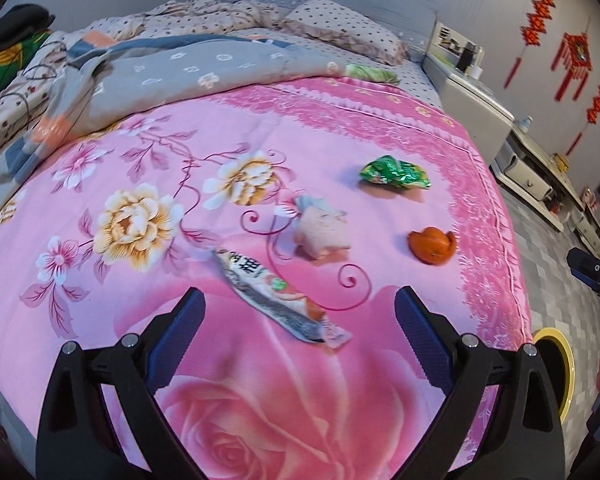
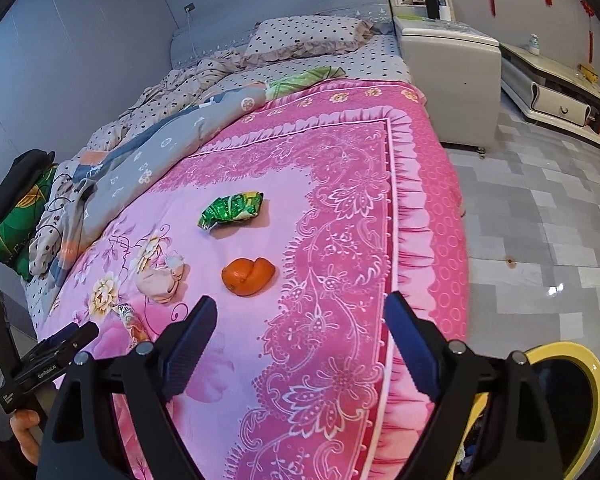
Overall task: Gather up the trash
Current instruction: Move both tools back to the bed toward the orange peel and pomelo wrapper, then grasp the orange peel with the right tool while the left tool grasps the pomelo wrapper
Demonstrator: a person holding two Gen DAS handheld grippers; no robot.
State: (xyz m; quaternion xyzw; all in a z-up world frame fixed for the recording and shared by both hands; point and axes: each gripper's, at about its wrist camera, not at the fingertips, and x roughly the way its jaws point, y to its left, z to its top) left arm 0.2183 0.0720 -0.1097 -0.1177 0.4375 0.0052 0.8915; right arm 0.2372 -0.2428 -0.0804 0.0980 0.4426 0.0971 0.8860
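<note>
On the pink bedspread (image 1: 100,320), a long wrapper (image 1: 276,296) lies between the left gripper's (image 1: 300,300) spread fingers.

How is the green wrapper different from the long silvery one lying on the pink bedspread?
The green wrapper is crumpled into a puffy wad, while the long silver wrapper lies stretched out and nearly flat. The green wrapper is shiny green with white patches; the silver wrapper is grey-silver with dark printed characters and an orange end. The green wrapper lies farther up the bed; the silver wrapper lies just ahead of the left gripper. Both rest loose on the pink bedspread.
</note>
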